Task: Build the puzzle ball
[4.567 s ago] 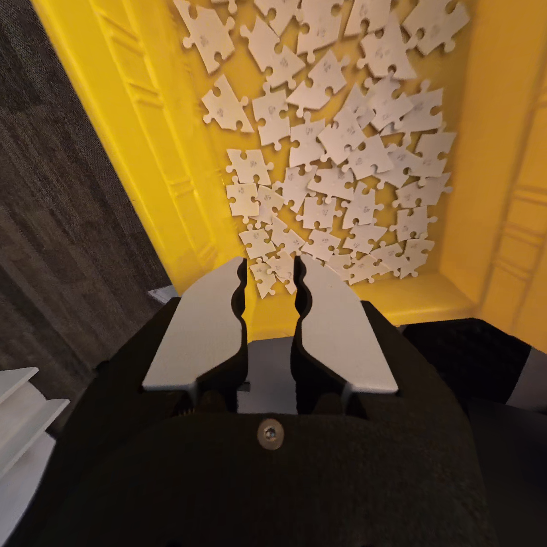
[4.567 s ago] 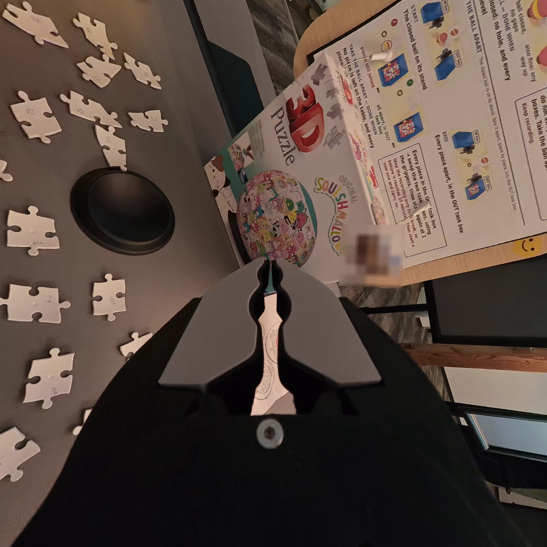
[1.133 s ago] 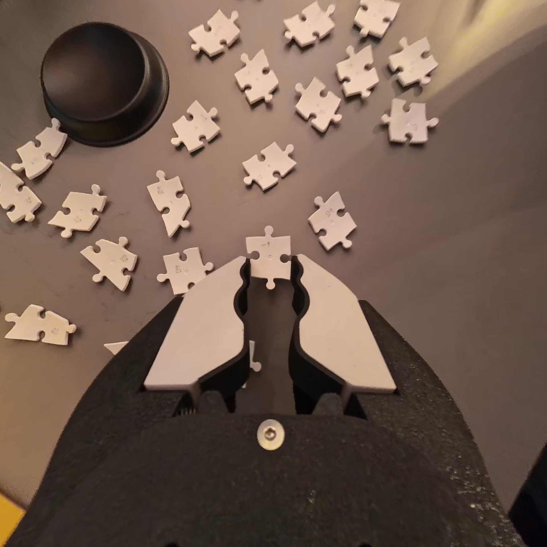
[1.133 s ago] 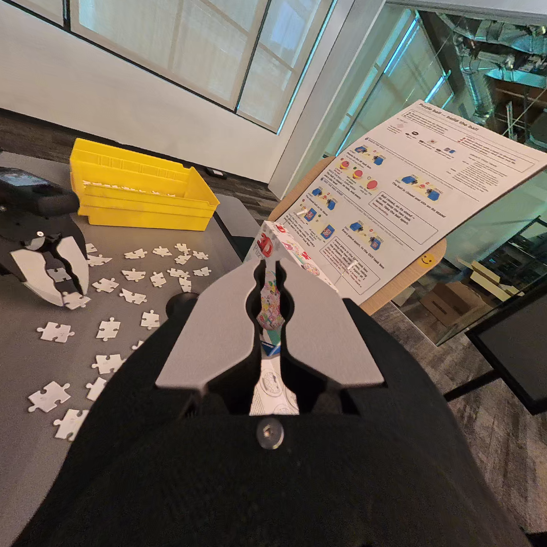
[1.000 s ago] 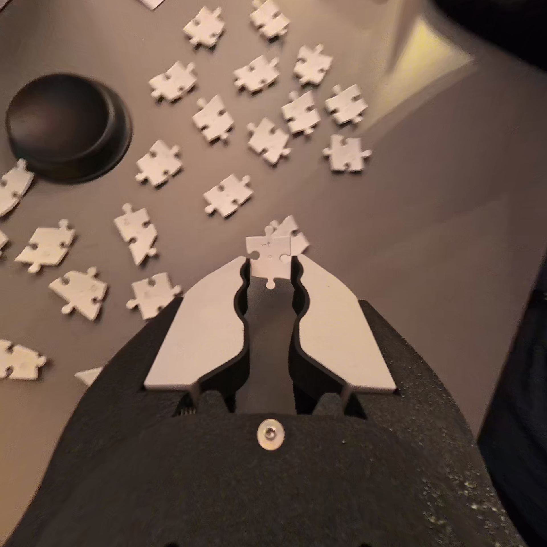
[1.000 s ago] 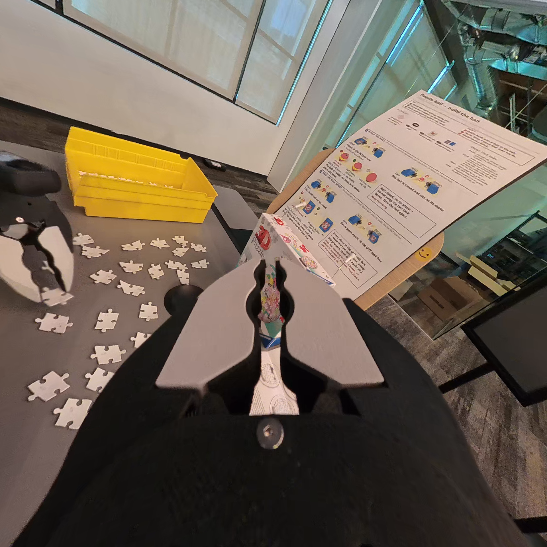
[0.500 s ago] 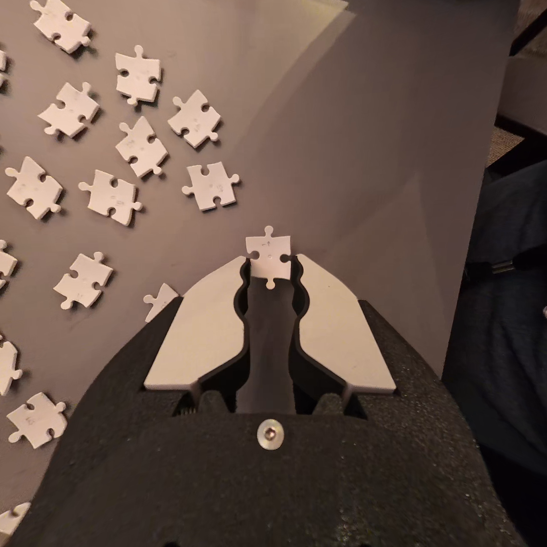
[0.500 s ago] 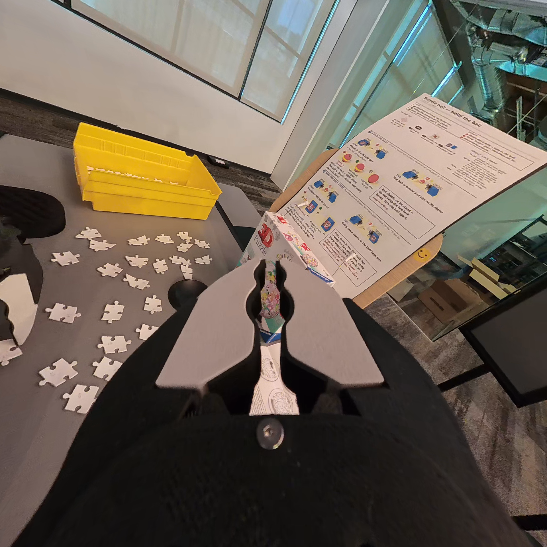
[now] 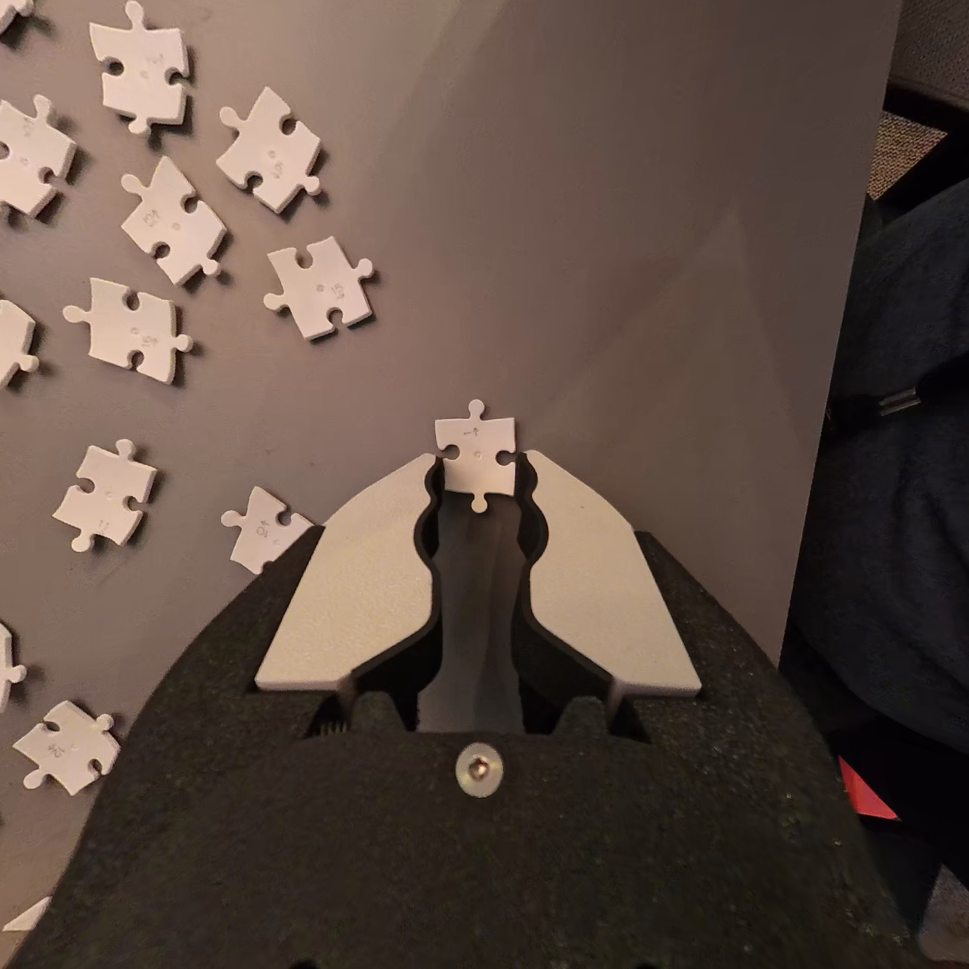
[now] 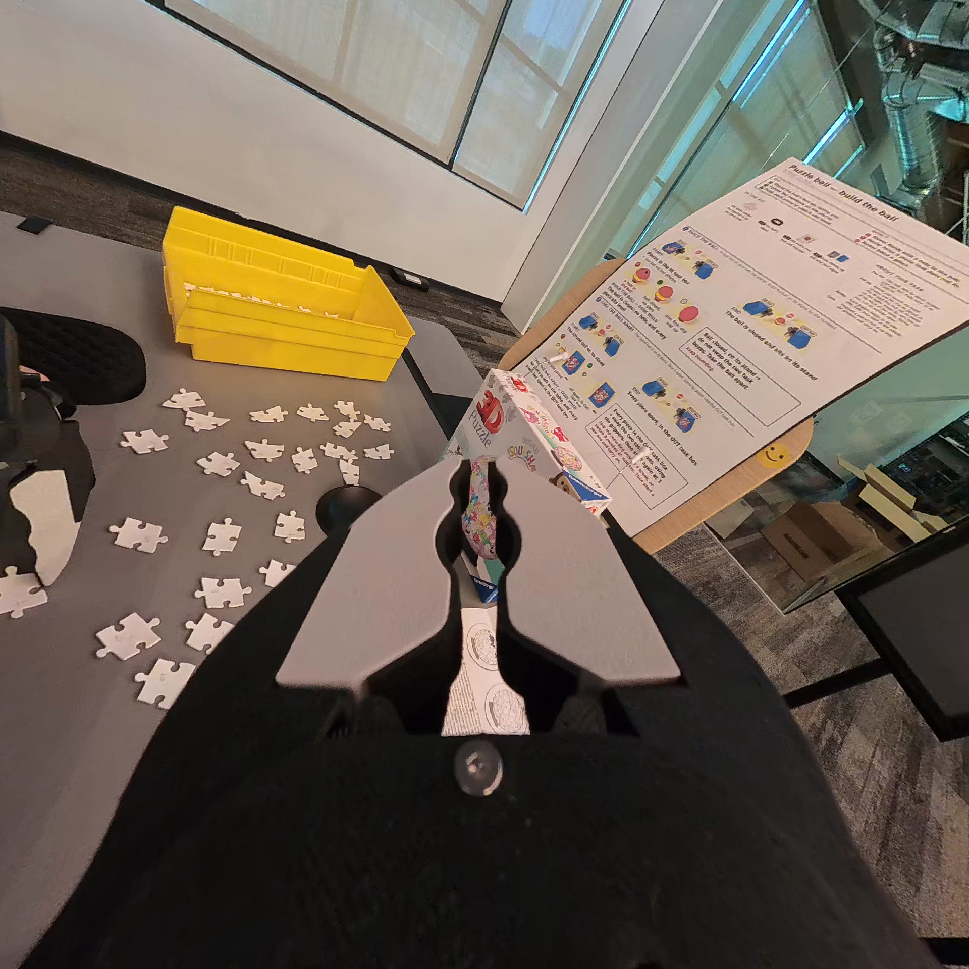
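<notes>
Over the grey surface (image 9: pixel 577 210), my left claw (image 9: pixel 476 461) pinches a white piece (image 9: pixel 476 455), my right claw (image 10: pixel 480 503) a colourful piece (image 10: pixel 480 516); thin grips risk twisting when mated.

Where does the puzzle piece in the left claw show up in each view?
Left wrist view: the puzzle piece is at centre, white side up, pinched at the tips of the left claw.
Right wrist view: it seems to be the piece at the far left edge, at the tip of the left claw.
Shared landmark: the loose white pieces scattered on the grey table.
</notes>
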A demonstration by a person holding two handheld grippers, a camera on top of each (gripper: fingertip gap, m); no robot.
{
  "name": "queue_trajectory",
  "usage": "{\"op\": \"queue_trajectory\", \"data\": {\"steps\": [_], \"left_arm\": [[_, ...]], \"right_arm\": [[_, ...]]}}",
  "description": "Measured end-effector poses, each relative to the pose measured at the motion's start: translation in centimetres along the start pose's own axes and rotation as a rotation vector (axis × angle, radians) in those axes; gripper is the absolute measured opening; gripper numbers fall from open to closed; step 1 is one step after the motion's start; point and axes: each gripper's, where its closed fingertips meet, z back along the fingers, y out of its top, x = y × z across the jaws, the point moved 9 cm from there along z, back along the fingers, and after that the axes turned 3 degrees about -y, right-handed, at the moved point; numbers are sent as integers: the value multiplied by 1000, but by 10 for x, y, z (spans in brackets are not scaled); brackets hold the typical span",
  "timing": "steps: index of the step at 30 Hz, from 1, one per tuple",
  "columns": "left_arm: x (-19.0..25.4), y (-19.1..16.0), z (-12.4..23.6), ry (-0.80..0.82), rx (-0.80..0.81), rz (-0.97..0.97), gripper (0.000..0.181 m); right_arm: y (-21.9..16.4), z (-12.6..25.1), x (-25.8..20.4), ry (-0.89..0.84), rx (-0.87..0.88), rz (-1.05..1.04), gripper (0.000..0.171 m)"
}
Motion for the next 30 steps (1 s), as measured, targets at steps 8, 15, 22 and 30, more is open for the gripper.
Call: {"op": "queue_trajectory", "data": {"steps": [8,15,22,30], "left_arm": [[-2,-2,0,-30,11,-28,26],[-4,-4,2,-48,11,-53,26],[-6,-4,2,-62,19,-56,26],[-7,-4,2,-74,23,-50,26]], "right_arm": [[0,1,1,-2,-2,0,7],[-3,-2,1,-4,-24,5,7],[-5,-4,1,-4,-39,10,7],[-6,-6,0,0,-48,12,7]]}}
